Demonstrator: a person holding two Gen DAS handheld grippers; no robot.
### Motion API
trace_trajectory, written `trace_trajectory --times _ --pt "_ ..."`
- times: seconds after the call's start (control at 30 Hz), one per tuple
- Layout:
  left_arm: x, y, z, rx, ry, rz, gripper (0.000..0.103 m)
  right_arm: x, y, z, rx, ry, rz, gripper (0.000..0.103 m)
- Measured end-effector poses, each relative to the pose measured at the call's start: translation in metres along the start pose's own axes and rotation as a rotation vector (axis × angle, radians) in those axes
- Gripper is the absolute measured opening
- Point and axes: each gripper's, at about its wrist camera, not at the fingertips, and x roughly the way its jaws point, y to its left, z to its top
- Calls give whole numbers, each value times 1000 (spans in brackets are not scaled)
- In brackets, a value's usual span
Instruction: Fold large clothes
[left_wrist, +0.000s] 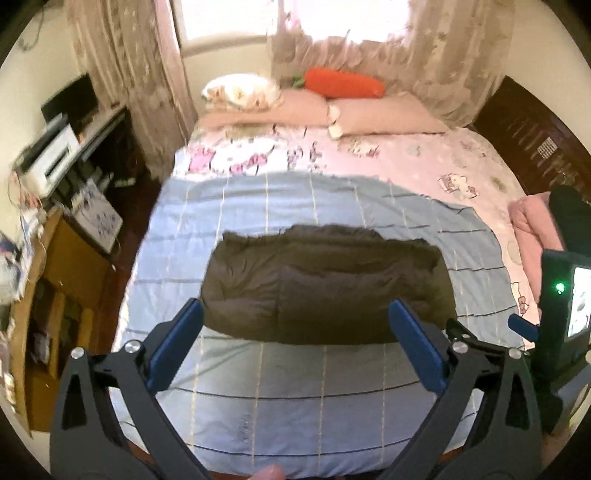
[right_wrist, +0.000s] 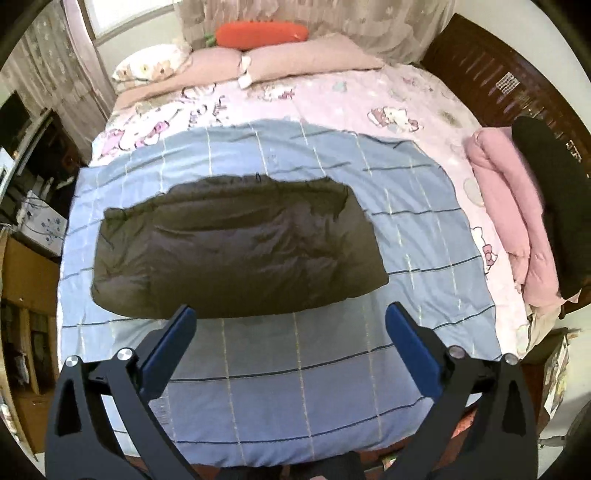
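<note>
A dark brown puffy garment (left_wrist: 325, 284) lies folded into a wide rectangle on a blue checked sheet (left_wrist: 295, 398) spread over the bed. It also shows in the right wrist view (right_wrist: 236, 251). My left gripper (left_wrist: 295, 310) is open and empty, held above the garment's near edge. My right gripper (right_wrist: 291, 314) is open and empty, above the sheet just in front of the garment's right half. The right gripper's body shows at the right edge of the left wrist view (left_wrist: 554, 314).
A pink cartoon bedsheet (right_wrist: 369, 96) covers the far bed, with pillows (right_wrist: 295, 55) and an orange carrot cushion (right_wrist: 262, 33). A pink folded garment (right_wrist: 506, 206) and a black one (right_wrist: 546, 206) lie at the right edge. A desk with a printer (left_wrist: 51, 155) stands left.
</note>
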Motion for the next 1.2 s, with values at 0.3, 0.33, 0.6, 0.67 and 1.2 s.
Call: trace_trajectory --times 0.3,0.33,0.6,0.67,1.2 --pt "-40 -13 1 27 -3 -12 101 -58 11 -2 -54 -55 -4 102" --pt "-39 -13 0 24 3 -19 101 -61 10 -3 -51 -57 -1 102" --pt "-40 -15 -4 8 13 -34 101 -75 16 -3 -65 -80 -4 102" --pt "-41 -15 -3 5 7 -37 101 -78 17 -4 -65 -86 -4 102" --pt "-44 -17 -4 12 9 -34 101 -80 16 -6 -58 -89 -2 102"
